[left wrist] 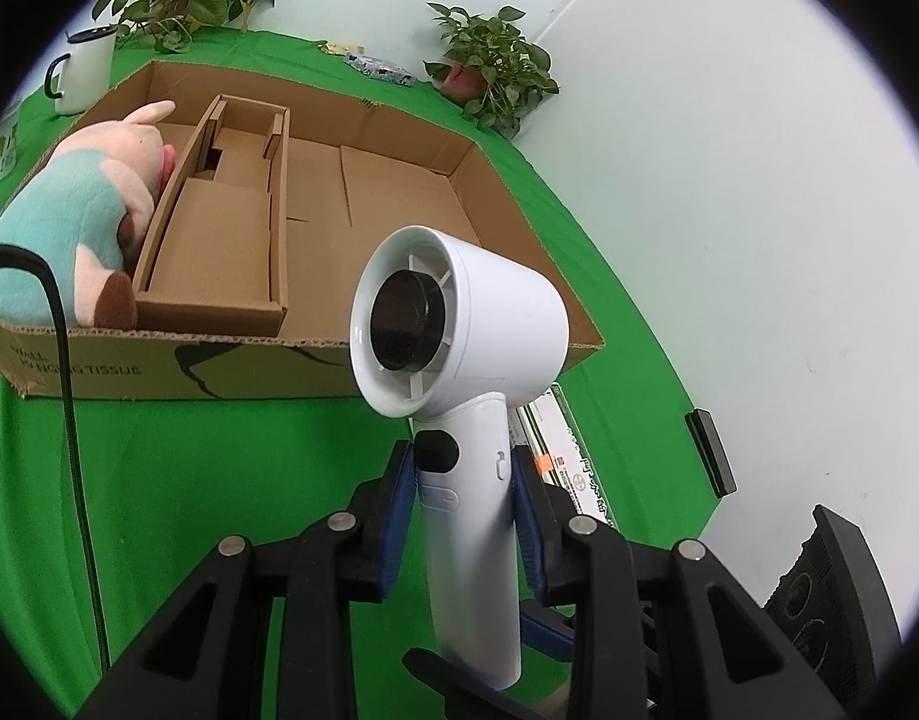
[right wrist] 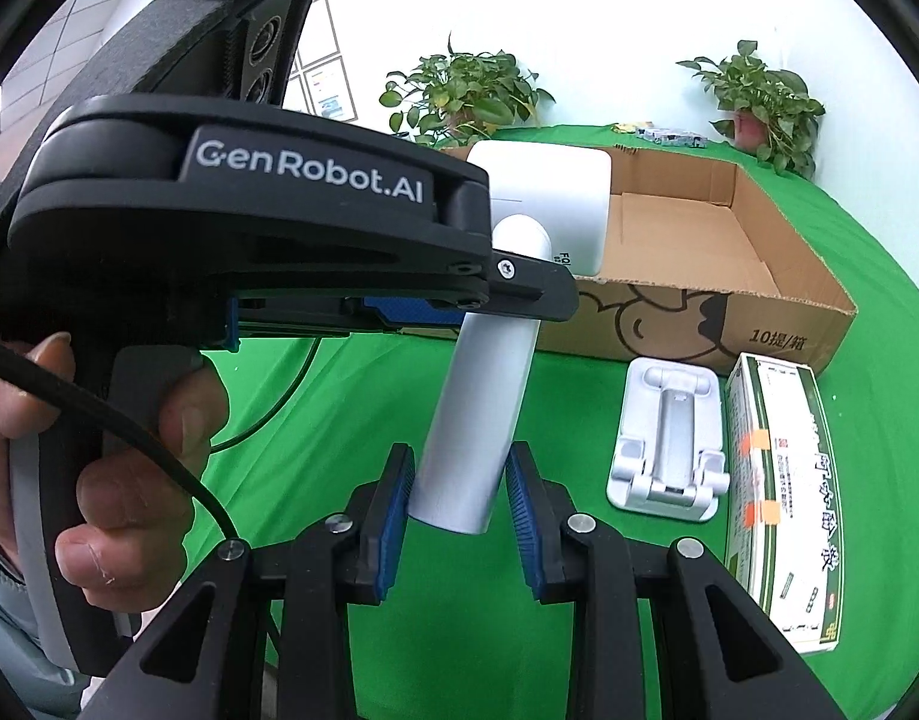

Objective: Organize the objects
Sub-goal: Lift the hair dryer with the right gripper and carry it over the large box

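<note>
The smooth white plastic hair dryer (left wrist: 459, 324), round-headed with a cylindrical handle, sits frame-centre, clamped by the left gripper (left wrist: 464, 480) and the right gripper (right wrist: 459, 480).

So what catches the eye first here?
A white hair dryer held up over the green cloth, its handle clamped in the left tool with the right tool at the handle's end. Behind it, a cardboard box holds a plush pig at its left side.

Both wrist views close, angled down; share hair dryer (left wrist: 459, 312), cardboard box (right wrist: 759, 276).
</note>
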